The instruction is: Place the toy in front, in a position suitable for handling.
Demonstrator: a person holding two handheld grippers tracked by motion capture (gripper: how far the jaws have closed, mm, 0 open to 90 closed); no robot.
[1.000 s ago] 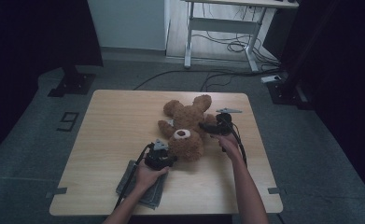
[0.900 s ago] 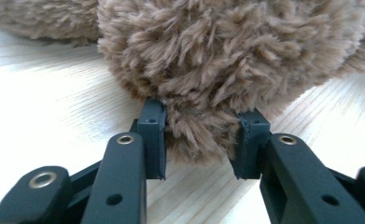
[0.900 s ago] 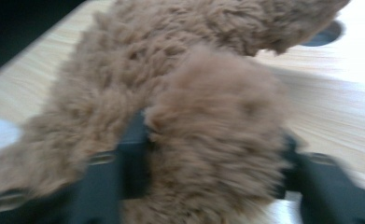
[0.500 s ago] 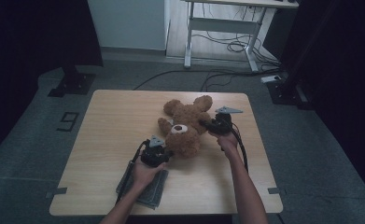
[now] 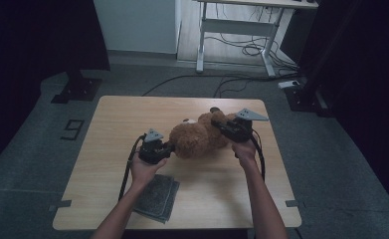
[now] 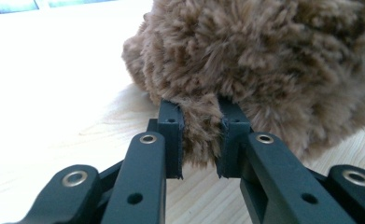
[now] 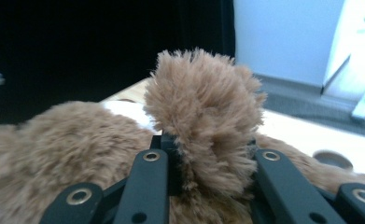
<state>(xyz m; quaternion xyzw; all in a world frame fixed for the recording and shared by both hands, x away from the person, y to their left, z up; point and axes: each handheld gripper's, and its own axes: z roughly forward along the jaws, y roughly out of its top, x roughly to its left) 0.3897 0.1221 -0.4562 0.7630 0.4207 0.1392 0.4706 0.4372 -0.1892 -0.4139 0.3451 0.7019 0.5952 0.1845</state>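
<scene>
Teddy bear point(image 5: 198, 139), shaggy brown plush, rounded and soft, above the middle of a pale wood-grain table point(image 5: 132, 114), strung between two grippers. Folded grey cloth point(image 5: 157, 198), nubby, flat near the front edge. Left gripper point(image 6: 201, 135), just closing, black jaws pinching a fur tuft. Right gripper point(image 7: 208, 158) clamped on a fluffy limb.

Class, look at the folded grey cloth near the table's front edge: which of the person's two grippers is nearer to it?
Left. The left gripper sits just above the grey cloth, clamping the teddy bear. The right gripper grips the bear's far side, well across the table.
</scene>
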